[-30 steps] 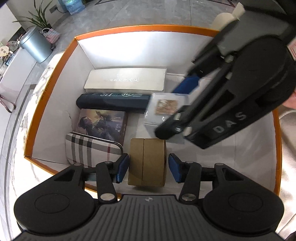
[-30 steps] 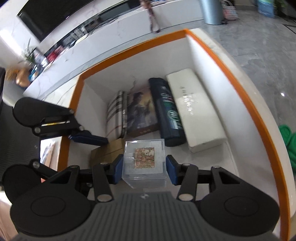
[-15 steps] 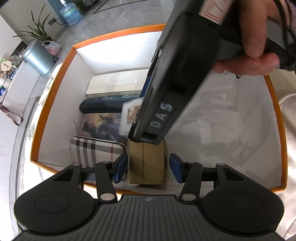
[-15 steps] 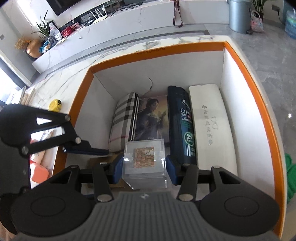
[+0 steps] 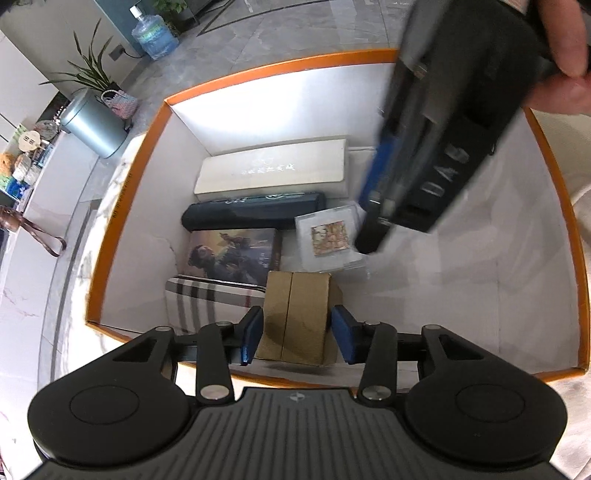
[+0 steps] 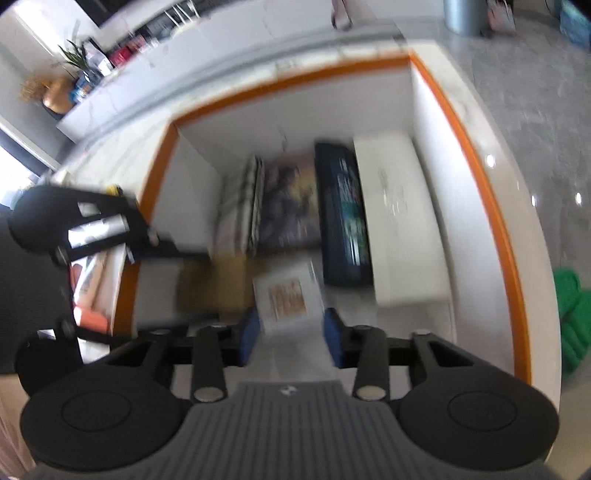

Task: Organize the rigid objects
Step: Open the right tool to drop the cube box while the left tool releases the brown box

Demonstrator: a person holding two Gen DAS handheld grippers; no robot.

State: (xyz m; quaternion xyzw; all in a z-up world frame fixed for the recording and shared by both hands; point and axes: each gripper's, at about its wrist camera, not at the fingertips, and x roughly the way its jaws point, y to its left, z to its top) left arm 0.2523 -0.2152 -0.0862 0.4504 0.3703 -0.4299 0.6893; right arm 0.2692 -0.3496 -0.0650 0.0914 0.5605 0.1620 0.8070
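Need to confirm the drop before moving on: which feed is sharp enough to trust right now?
Left wrist view: sharp on the clear box, with only the right gripper motion-smeared. Right wrist view: blurred throughout, so the clear box is barely readable.

Right wrist view motion-blurred; dark bottle (image 6: 343, 214) label unreadable.

A home living room: potted plant (image 5: 86, 72), water jug (image 5: 153, 37), metal bin (image 5: 94, 123) on grey tiled floor (image 5: 280, 33).
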